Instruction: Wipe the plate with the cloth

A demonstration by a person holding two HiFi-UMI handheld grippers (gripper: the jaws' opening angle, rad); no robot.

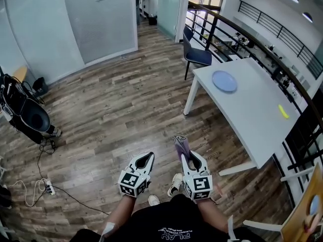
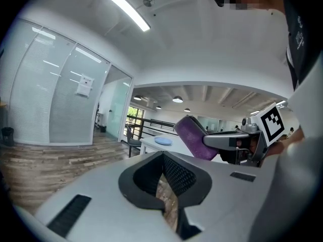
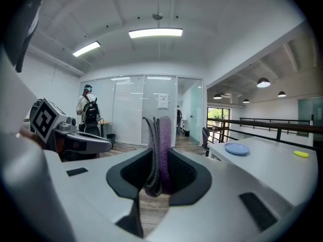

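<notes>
A round blue plate (image 1: pixel 224 81) lies on the white table (image 1: pixel 252 120) to my right, well ahead of both grippers; it also shows in the left gripper view as plate (image 2: pixel 163 141) and in the right gripper view as plate (image 3: pixel 237 148). My right gripper (image 1: pixel 182 153) is shut on a folded purple cloth (image 1: pixel 180 144), which stands up between the jaws as cloth (image 3: pixel 160 135). Beside it my left gripper (image 1: pixel 150 156) is held over the wooden floor with its jaws together and nothing in them. Both grippers are in front of my body, apart from the table.
A small yellow object (image 1: pixel 283 111) lies on the table's right part. A dark blue chair (image 1: pixel 197 54) stands at the table's far end by a railing (image 1: pixel 262 44). A black bag (image 1: pixel 28 112) and cables (image 1: pixel 45 185) lie at the left. A person with a backpack (image 3: pixel 90 112) stands by the glass wall.
</notes>
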